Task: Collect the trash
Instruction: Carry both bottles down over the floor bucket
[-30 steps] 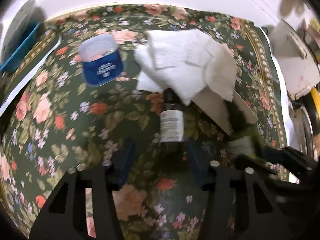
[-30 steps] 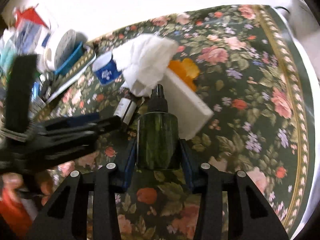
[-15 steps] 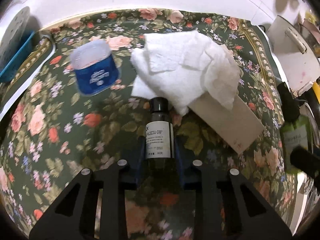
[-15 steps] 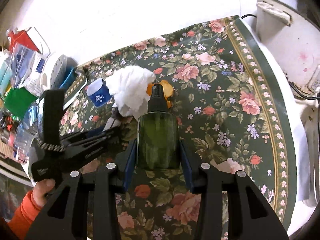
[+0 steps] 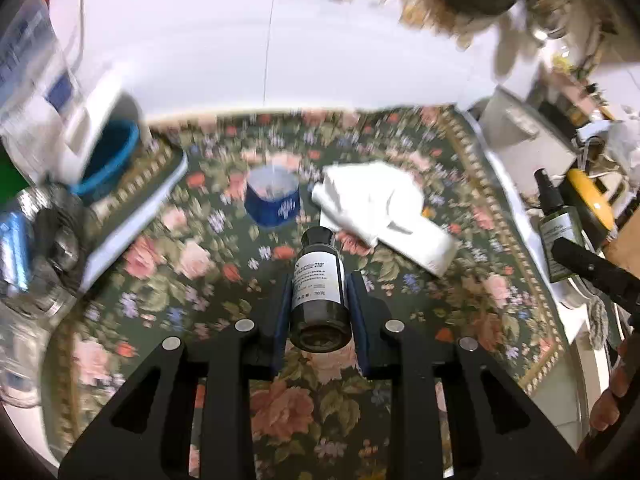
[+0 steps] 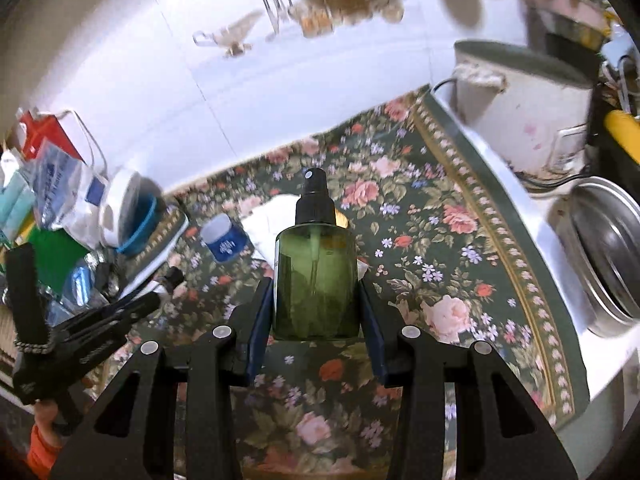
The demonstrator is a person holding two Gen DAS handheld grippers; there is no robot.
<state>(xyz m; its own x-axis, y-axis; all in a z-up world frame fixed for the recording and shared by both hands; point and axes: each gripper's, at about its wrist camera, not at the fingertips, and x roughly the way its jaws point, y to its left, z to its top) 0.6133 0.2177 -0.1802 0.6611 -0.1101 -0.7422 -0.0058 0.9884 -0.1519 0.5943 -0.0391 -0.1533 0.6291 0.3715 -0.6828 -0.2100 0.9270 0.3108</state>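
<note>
My left gripper (image 5: 319, 300) is shut on a small dark bottle (image 5: 318, 292) with a white label and holds it above the floral mat (image 5: 168, 280). My right gripper (image 6: 316, 304) is shut on a green spray bottle (image 6: 316, 280) with a black pump, also held above the mat; this bottle shows at the right in the left wrist view (image 5: 558, 236). On the mat lie a blue tub (image 5: 272, 200) with a white lid, crumpled white tissue (image 5: 372, 196) and a white box (image 5: 424, 244) under it. The left gripper shows at the left of the right wrist view (image 6: 160, 292).
Bags, a blue-rimmed container (image 6: 136, 220) and clutter stand at the left edge of the mat. A white appliance (image 6: 520, 112) and a metal pot (image 6: 608, 256) stand on the right. A white wall (image 6: 200, 80) is behind.
The left gripper closed on the dark bottle and lifted it off the mat. Both grippers rose and pulled back with their bottles, so the mat looks farther away.
</note>
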